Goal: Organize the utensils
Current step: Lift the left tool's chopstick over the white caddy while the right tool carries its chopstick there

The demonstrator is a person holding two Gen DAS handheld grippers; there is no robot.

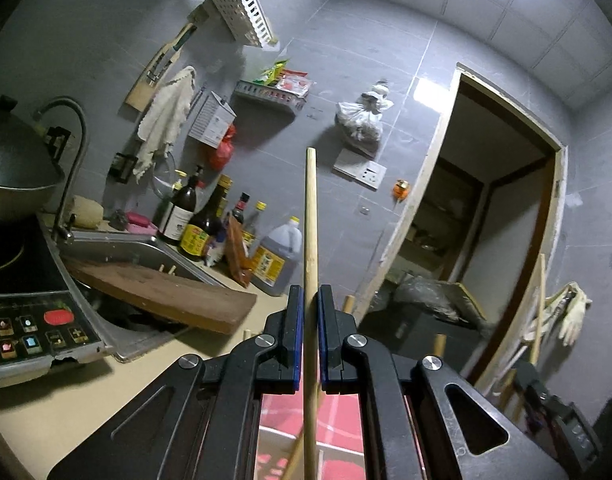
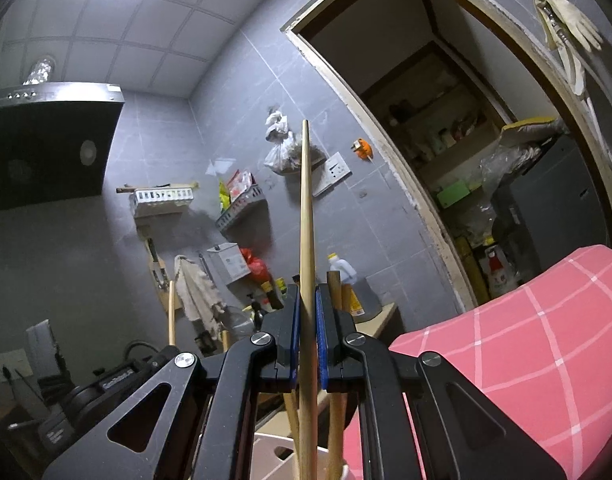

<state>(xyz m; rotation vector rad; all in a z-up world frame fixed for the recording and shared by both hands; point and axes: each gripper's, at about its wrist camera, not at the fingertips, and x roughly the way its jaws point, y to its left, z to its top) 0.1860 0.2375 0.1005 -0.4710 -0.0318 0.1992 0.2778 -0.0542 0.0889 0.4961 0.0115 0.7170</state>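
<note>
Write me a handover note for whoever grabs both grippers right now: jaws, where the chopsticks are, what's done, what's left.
Left gripper: jaws shut on a wooden chopstick, which stands upright.
Right gripper: jaws shut on a second chopstick, also upright.
More chopsticks stand in a white holder just below the right gripper.
Done: one chopstick picked up in each gripper.
Left: put both held chopsticks away; neither is released yet. Where they go I cannot tell from these views.

Pink white-checked cloth [image 2: 525,340], pale chopstick [image 2: 306,240]
</note>
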